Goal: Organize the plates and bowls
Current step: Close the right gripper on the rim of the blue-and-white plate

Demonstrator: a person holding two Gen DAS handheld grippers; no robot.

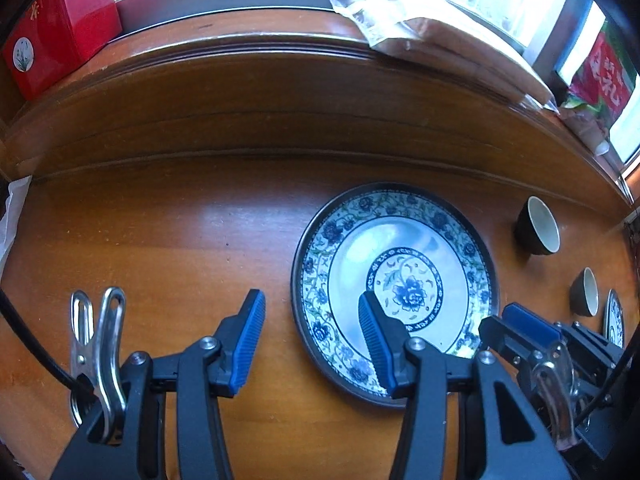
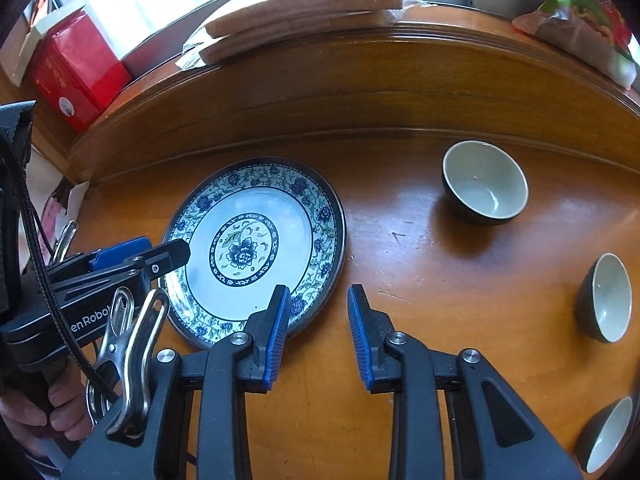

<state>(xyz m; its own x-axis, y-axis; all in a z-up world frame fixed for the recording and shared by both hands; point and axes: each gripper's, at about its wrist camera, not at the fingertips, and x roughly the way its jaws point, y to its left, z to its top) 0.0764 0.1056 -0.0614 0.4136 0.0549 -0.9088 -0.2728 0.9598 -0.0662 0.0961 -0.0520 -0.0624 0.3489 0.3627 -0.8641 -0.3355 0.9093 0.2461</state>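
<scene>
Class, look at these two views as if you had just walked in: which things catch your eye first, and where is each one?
The blue-and-white flowered plate lies flat on the wooden table, with both grippers poised at its near rim, the left gripper and the right gripper, jaws apart and empty. To its right stand small dark bowls with pale insides. A red box sits on the ledge at the back left.
</scene>
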